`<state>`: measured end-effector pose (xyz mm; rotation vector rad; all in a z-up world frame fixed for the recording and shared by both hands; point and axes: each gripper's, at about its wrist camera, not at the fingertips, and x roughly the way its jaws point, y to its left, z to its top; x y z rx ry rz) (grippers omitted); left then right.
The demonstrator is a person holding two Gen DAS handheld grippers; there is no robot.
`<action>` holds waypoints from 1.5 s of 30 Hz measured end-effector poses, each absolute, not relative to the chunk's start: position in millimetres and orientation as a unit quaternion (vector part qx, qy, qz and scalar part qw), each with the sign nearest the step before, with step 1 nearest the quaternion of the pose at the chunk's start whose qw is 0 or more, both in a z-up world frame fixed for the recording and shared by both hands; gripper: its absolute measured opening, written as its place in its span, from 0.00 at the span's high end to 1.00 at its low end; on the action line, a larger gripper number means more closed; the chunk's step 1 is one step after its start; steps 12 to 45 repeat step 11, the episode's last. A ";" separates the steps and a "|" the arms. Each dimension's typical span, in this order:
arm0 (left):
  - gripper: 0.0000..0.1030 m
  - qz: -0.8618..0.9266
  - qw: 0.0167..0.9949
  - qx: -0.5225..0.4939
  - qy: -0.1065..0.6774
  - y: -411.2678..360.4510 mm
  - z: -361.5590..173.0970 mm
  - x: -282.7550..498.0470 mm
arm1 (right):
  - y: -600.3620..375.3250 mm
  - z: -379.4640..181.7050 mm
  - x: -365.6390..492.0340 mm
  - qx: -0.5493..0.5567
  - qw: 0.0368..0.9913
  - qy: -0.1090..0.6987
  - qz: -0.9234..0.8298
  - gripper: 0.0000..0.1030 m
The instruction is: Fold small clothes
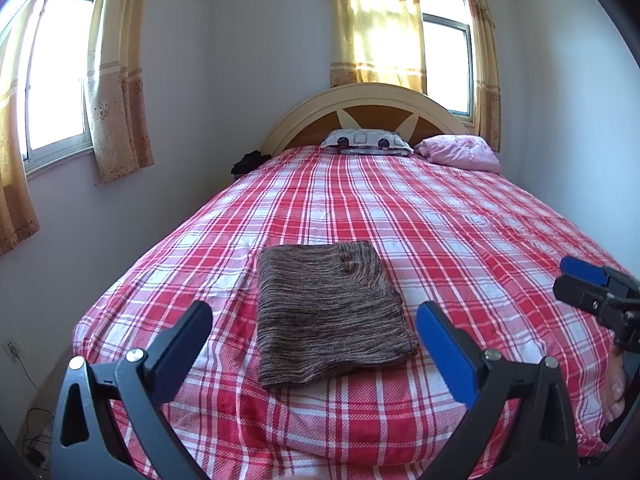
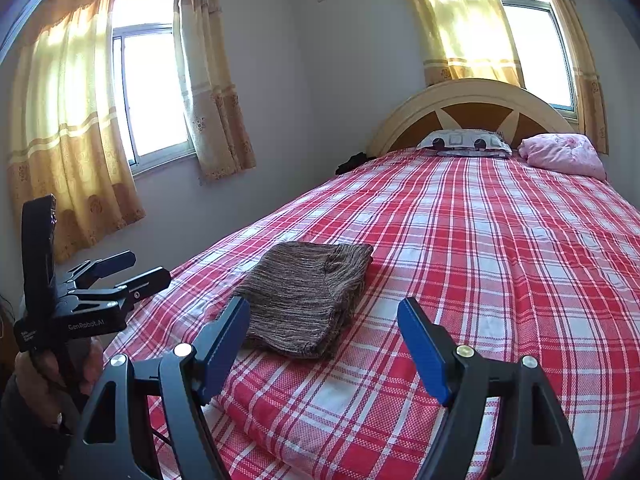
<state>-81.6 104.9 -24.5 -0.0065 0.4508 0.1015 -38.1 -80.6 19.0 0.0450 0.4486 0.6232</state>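
A brown knitted garment (image 1: 328,312) lies folded into a flat rectangle near the foot of the bed (image 1: 460,232), on the red and white checked cover. My left gripper (image 1: 314,326) hovers in front of it, jaws wide apart and holding nothing. In the right wrist view the same garment (image 2: 308,296) lies just beyond my right gripper (image 2: 324,318), which is also open and holds nothing. The right gripper (image 1: 572,278) shows at the right edge of the left view. The left gripper (image 2: 138,266) shows at the left of the right view, held by a hand (image 2: 48,384).
Two pillows, a patterned one (image 1: 366,140) and a pink one (image 1: 460,152), lie by the curved headboard (image 1: 372,108). Curtained windows (image 1: 56,72) stand on the left and back walls. A dark object (image 1: 248,162) sits beside the bed's far left corner. Cables (image 1: 36,436) lie on the floor.
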 end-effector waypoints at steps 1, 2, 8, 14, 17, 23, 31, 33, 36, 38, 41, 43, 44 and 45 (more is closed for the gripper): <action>0.00 0.050 0.974 -0.007 0.221 106.3 -24.3 -82.0 | -80.5 18.7 -38.5 0.022 0.926 0.220 0.305 0.26; 0.00 0.051 0.974 -0.007 0.220 106.8 -24.5 -82.4 | -80.4 18.3 -38.5 0.023 0.926 0.220 0.305 0.26; 0.00 0.045 0.975 -0.008 0.217 106.4 -26.7 -84.3 | -79.5 16.5 -38.0 0.022 0.926 0.222 0.305 0.26; 0.00 0.046 0.975 -0.002 0.216 104.6 -26.8 -83.5 | -80.2 15.6 -37.1 0.023 0.926 0.223 0.305 0.26; 0.00 0.046 0.975 -0.002 0.216 104.6 -26.8 -83.5 | -80.2 15.6 -37.1 0.023 0.926 0.223 0.305 0.26; 0.00 0.046 0.975 -0.002 0.216 104.6 -26.8 -83.5 | -80.2 15.6 -37.1 0.023 0.926 0.223 0.305 0.26; 0.00 0.046 0.975 -0.002 0.216 104.6 -26.8 -83.5 | -80.2 15.6 -37.1 0.023 0.926 0.223 0.305 0.26; 0.00 0.046 0.975 -0.002 0.216 104.6 -26.8 -83.5 | -80.2 15.6 -37.1 0.023 0.926 0.223 0.305 0.26; 0.00 0.046 0.975 -0.002 0.216 104.6 -26.8 -83.5 | -80.2 15.6 -37.1 0.023 0.926 0.223 0.305 0.26; 0.00 0.046 0.975 -0.002 0.216 104.6 -26.8 -83.5 | -80.2 15.6 -37.1 0.023 0.926 0.223 0.305 0.26; 0.00 0.046 0.975 -0.002 0.216 104.6 -26.8 -83.5 | -80.2 15.6 -37.1 0.023 0.926 0.223 0.305 0.26; 0.00 0.046 0.975 -0.002 0.216 104.6 -26.8 -83.5 | -80.2 15.6 -37.1 0.023 0.926 0.223 0.305 0.26; 0.00 0.046 0.975 -0.002 0.216 104.6 -26.8 -83.5 | -80.2 15.6 -37.1 0.023 0.926 0.223 0.305 0.26; 0.00 0.046 0.975 -0.002 0.216 104.6 -26.8 -83.5 | -80.2 15.6 -37.1 0.023 0.926 0.223 0.305 0.26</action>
